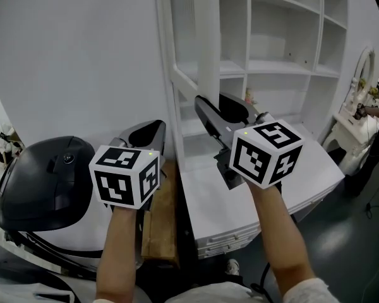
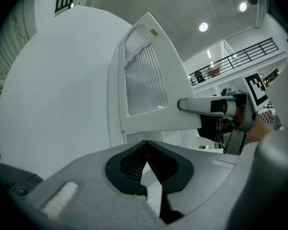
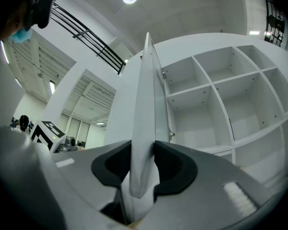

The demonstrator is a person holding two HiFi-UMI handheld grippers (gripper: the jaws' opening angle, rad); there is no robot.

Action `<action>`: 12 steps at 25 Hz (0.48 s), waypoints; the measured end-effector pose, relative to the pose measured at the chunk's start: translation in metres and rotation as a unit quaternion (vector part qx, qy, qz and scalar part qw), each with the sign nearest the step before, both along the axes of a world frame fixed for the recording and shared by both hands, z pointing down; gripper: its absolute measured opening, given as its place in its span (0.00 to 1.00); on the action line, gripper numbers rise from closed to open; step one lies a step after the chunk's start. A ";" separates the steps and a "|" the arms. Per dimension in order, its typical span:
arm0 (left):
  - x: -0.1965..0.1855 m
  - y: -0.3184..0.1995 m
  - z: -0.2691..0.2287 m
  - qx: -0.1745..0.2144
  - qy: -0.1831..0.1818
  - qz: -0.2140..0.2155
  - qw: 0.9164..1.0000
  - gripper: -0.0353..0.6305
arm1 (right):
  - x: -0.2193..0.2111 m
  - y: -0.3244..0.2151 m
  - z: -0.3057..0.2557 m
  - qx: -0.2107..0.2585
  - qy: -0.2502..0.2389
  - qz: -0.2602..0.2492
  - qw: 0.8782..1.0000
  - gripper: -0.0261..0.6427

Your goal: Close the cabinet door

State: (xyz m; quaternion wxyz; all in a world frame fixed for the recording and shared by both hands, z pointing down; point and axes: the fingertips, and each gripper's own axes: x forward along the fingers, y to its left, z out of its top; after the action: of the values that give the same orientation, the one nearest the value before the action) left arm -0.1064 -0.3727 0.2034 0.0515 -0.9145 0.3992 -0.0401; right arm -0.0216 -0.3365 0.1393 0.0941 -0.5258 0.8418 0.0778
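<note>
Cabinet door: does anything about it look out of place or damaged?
Only that the door stands swung open, away from the shelves. The right gripper has its jaws clamped on the door's edge. No damage or spill shows.

A black domed thing [image 1: 41,182], perhaps a helmet, sits left; a wooden board [image 1: 161,223] nearby; a vanity [image 1: 347,134] right.

The white cabinet door [image 1: 206,43], framed around a ribbed translucent panel, is standing wide open, jutting out towards the near side from the left side of the open-shelved cabinet [image 1: 284,68]; its free edge is sitting pinched between the right gripper's [image 1: 215,106] jaws
</note>
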 end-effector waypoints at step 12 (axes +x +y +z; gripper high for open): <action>0.049 -0.013 -0.002 0.008 -0.001 0.012 1.000 0.06 | 0.041 -0.007 0.002 -0.005 0.004 -0.004 1.000 0.18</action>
State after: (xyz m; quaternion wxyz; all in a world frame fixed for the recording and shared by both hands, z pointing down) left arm -0.0575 -0.3858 0.2011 0.0594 -0.9187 0.3886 -0.0374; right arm 0.0192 -0.3431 0.1414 0.0885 -0.5228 0.8445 0.0752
